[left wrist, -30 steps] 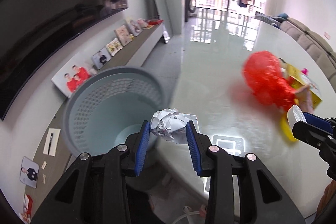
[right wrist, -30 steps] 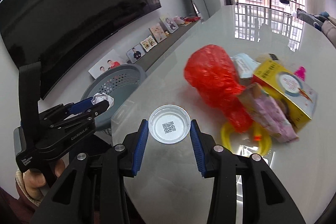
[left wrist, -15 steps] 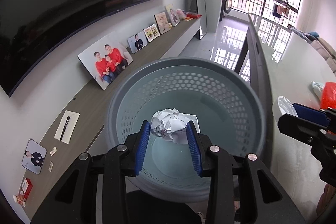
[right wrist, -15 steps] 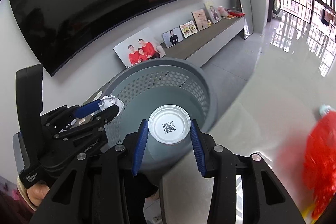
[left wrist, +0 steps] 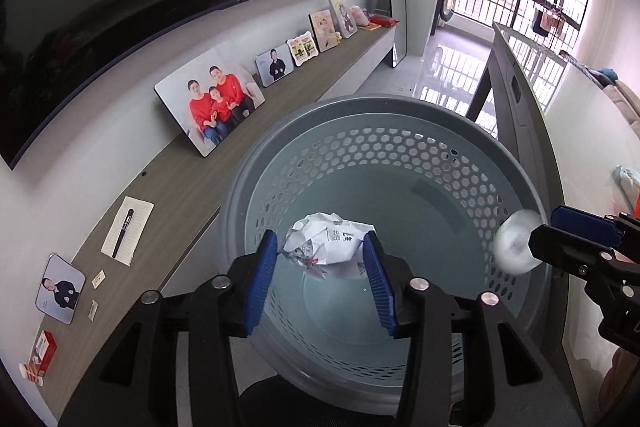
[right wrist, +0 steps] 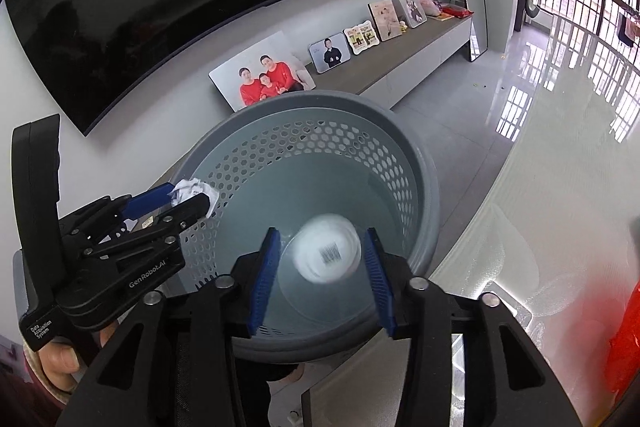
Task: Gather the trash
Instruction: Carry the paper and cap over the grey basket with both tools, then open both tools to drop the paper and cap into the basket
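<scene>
Hanging over the grey basket (left wrist: 516,163), both grippers pointed steeply down into it. The left gripper (left wrist: 320,267) had just been opening its jaws; the paper ball (left wrist: 326,247) was between the blue pads, with a small gap at the left pad, and at the right pad I could not tell if it touched or not. The ball was above the inside of the basket, not at the bottom.

The right gripper (right wrist: 322,259) had also just been opening. Its jaws stood apart from the white cup (right wrist: 326,253), which looked blurred and had a clear gap on each side. The cup was between the pads, over the basket floor, with its barcode label turned up to the camera.

In the left view the right gripper was at the right edge, with the blurred cup at its tip, over the basket rim. In the right view a hand (right wrist: 60,361) held the left gripper at the left side of the basket.

The basket stood just beside the glossy surface (right wrist: 560,187). A red bag (right wrist: 626,343) lay on the surface, well apart from the basket.
</scene>
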